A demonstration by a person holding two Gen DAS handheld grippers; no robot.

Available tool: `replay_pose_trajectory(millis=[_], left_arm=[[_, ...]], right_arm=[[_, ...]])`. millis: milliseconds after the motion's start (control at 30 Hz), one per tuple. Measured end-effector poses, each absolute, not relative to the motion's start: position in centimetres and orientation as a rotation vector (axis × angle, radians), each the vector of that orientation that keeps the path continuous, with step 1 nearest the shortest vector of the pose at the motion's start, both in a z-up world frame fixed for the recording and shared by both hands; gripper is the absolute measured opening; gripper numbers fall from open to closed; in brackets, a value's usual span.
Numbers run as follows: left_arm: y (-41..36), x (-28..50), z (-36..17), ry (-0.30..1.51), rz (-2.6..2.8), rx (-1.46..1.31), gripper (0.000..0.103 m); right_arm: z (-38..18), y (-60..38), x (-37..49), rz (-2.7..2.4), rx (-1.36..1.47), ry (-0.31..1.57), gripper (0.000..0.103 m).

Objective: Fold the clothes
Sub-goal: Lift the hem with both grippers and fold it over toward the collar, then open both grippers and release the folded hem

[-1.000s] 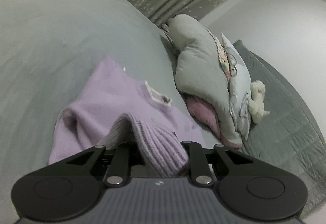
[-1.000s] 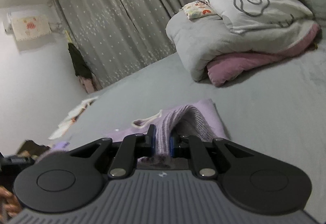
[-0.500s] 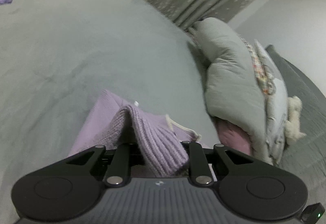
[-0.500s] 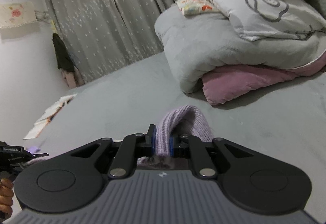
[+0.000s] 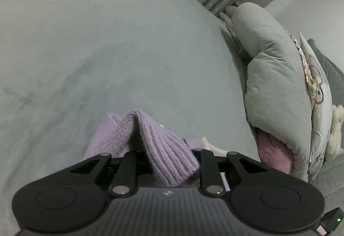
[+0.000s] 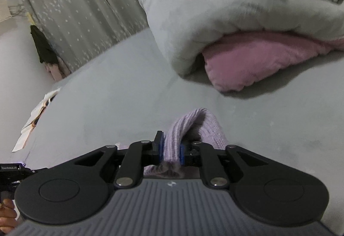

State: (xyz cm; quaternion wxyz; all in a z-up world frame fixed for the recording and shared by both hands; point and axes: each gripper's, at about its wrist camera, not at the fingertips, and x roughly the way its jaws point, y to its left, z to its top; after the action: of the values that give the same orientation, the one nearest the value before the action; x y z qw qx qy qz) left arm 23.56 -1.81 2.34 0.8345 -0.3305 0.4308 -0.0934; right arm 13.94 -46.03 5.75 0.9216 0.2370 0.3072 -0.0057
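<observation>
A lilac knitted sweater (image 5: 159, 141) lies on the grey bed sheet (image 5: 107, 53). My left gripper (image 5: 165, 156) is shut on its ribbed hem, which bunches up between the fingers and hides the pads. In the right wrist view my right gripper (image 6: 171, 147) is shut on another ribbed part of the same sweater (image 6: 193, 124), pinched between the blue pads (image 6: 160, 145). Most of the sweater's body is hidden below both grippers.
A folded grey duvet (image 5: 273, 77) over a pink blanket (image 6: 258, 59), with pillows and a white plush toy (image 5: 336, 128), lies at the bed's right. Grey starred curtains (image 6: 75, 10) hang behind. Folded light clothes (image 6: 36, 120) lie at the far left.
Both grippers have carried the sweater's hem forward across the bed towards the duvet pile. Less of the sweater's body shows ahead of the fingers. Both grips stay shut.
</observation>
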Motion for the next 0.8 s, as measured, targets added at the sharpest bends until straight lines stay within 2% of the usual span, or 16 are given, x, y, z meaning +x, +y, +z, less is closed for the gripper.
replay_pose_trajectory(millis=[233, 367, 467, 567, 700, 733, 767, 800], left_arm=[[-1.3, 24.1, 2.4, 0.911, -0.215, -0.736, 0.026], [-0.7, 24.7, 2.5, 0.917, -0.226, -0.803, 0.036], [0.1, 25.1, 2.1, 0.931, -0.231, -0.87, 0.046], [0.9, 25.3, 1.9, 0.928, -0.239, -0.91, 0.048], [1.5, 25.3, 2.4, 0.899, -0.242, -0.915, 0.052], [1.7, 25.3, 2.6, 0.887, -0.238, -0.912, 0.053], [2.1, 25.2, 3.1, 0.853, -0.212, -0.896, 0.061], [2.5, 25.0, 3.6, 0.813, -0.181, -0.877, 0.077]], right_arm=[[5.8, -47.0, 14.4, -0.002, 0.594, 0.602, 0.023], [5.6, -47.3, 14.2, -0.028, 0.62, 0.596, 0.026], [5.5, -47.6, 14.0, -0.047, 0.639, 0.592, 0.038], [5.4, -47.8, 13.8, -0.067, 0.658, 0.588, 0.048], [5.3, -47.8, 13.6, -0.082, 0.671, 0.586, 0.073], [5.5, -47.2, 13.5, -0.062, 0.647, 0.591, 0.073], [5.7, -46.6, 13.5, -0.043, 0.623, 0.596, 0.073], [5.9, -46.0, 13.4, -0.023, 0.598, 0.601, 0.073]])
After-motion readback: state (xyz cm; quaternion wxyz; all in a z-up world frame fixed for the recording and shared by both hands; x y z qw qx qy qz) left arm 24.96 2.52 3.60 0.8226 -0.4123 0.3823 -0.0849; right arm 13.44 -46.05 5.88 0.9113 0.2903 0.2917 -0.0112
